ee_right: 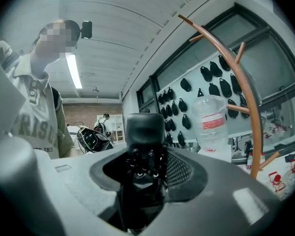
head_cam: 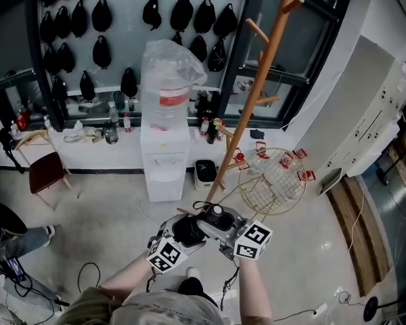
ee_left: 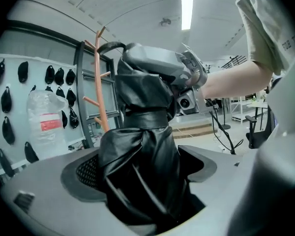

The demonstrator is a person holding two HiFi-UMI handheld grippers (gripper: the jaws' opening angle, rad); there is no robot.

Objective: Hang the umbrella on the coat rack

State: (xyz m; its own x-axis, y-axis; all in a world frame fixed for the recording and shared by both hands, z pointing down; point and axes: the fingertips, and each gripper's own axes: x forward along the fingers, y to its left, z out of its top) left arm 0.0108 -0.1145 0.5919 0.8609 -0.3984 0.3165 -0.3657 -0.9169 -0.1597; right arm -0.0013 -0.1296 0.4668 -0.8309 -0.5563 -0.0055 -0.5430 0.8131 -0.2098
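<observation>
A folded black umbrella [head_cam: 189,229] is held at chest height between my two grippers, in front of the wooden coat rack [head_cam: 257,87]. In the left gripper view its wrapped canopy [ee_left: 140,151] fills the space between the jaws of my left gripper [ee_left: 142,166]; a gap shows by the right jaw, so the gripper is open. My right gripper [ee_right: 145,173] is shut on the umbrella's handle end [ee_right: 145,132] and shows at the umbrella's top [ee_left: 187,77]. The strap loop [head_cam: 203,204] points toward the rack. The rack's pegs [ee_right: 248,97] stand bare.
A white water dispenser [head_cam: 166,134] with a covered bottle stands left of the rack. A round wire hanger with red clips [head_cam: 274,178] lies at the rack's foot. A red chair [head_cam: 46,171] stands at the left, and black bags [head_cam: 101,15] hang on the wall.
</observation>
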